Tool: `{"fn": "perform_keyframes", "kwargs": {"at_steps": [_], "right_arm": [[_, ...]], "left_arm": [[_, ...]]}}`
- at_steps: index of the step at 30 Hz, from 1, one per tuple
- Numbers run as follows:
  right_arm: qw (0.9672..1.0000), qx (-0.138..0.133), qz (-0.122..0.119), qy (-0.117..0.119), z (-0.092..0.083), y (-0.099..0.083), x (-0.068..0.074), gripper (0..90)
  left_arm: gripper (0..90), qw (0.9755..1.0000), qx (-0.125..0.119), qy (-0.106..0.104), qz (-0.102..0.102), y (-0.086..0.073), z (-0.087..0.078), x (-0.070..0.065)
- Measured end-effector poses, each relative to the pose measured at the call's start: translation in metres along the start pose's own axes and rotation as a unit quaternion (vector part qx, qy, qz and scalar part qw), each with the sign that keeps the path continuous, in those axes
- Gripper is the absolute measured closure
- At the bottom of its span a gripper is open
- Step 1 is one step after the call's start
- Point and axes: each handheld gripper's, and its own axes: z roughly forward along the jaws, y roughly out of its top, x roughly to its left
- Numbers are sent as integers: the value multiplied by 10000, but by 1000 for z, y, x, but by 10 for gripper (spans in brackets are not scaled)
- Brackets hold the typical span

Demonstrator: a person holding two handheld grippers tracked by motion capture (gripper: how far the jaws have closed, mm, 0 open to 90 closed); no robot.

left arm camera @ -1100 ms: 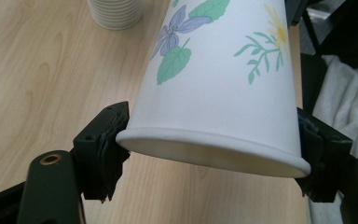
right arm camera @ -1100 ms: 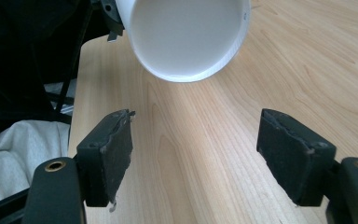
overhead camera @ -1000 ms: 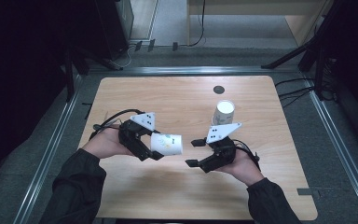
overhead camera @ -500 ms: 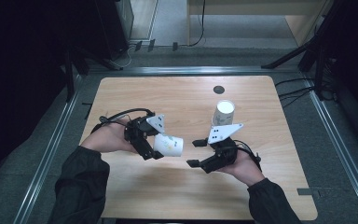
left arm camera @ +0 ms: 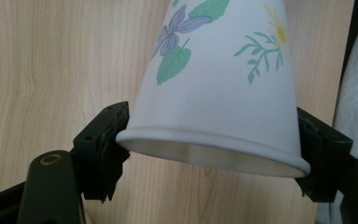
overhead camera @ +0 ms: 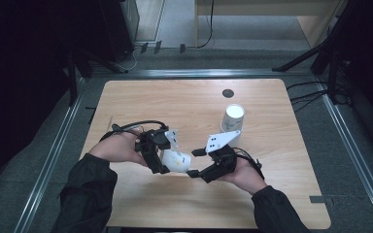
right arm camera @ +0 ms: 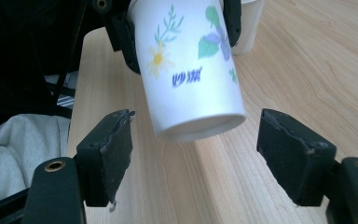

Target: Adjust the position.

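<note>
A white paper cup (overhead camera: 177, 161) printed with flowers lies tilted above the wooden table (overhead camera: 141, 102). My left gripper (overhead camera: 163, 158) is shut on it at the rim. In the left gripper view the cup (left arm camera: 214, 84) points away, its rim pinched between the two black pads of the left gripper (left arm camera: 209, 158). My right gripper (overhead camera: 195, 163) faces it, open. In the right gripper view the cup's base (right arm camera: 191, 79) hangs just beyond and between the wide-apart pads of the right gripper (right arm camera: 196, 149), touching neither.
A second white cup (overhead camera: 232, 118) stands upright on the table behind the right hand, also seen as the cup (right arm camera: 251, 23) at the top of the right gripper view. A small dark disc (overhead camera: 228, 92) sits near the table's far edge.
The left gripper has carried the cup to the right and nearer, toward the right gripper. The right hand has stayed put.
</note>
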Motion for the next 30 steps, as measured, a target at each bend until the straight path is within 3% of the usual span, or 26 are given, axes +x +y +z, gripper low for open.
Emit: {"fn": "perform_keyframes", "kwargs": {"at_steps": [9, 20, 30], "right_arm": [[9998, 131, -5, 121, 15, -1, 2, 272], [9995, 237, -143, 143, 27, 0, 5, 279], [9992, 296, -245, 142, 33, 1, 9, 330]], "left_arm": [[228, 9998, 133, -131, 112, 7, 9, -4], [226, 9998, -2, -130, 118, 9, 7, -7], [226, 9995, -12, -110, 292, 12, 5, -11]]}}
